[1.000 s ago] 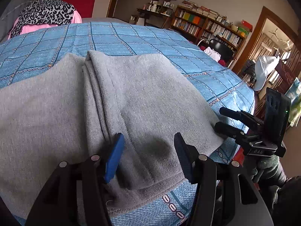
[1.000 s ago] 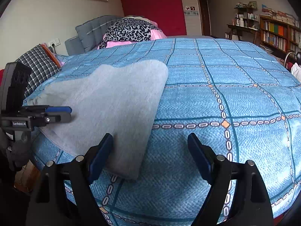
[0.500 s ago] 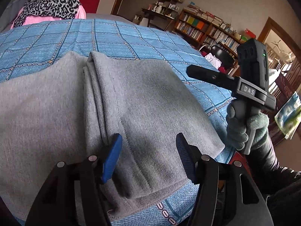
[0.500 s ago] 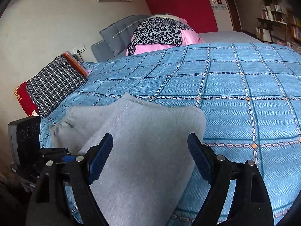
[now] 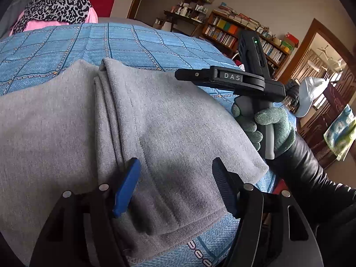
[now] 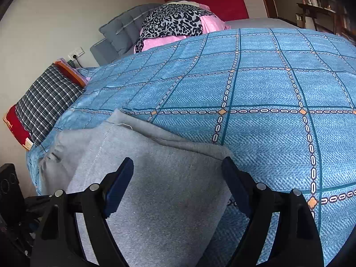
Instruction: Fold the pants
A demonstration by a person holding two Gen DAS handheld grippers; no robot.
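Covering the bed, blue checked bedspread [image 6: 267, 84] w/ grey pants [image 5: 166, 122]; left hand-held gripper [image 5: 175, 184] opening, right hand-held gripper [image 6: 178, 184] wide, empty.

A blue checked bedspread [image 6: 267, 89] stretches ahead of the tool; a leopard-print bundle [image 6: 173, 23] lies far ahead, a plaid pillow [image 6: 44, 102] off left, bookshelves [image 5: 240, 35] right.

Green knit glove [image 5: 270, 123], black leather sleeve [image 5: 311, 173], "DAS"-marked black hand-held gripper [image 5: 184, 75].

Bare blue bedspread [image 6: 267, 84] lies open from twelve to three o'clock; the grey pants [image 6: 155, 189] and plaid pillow [image 6: 44, 102] crowd nine o'clock.
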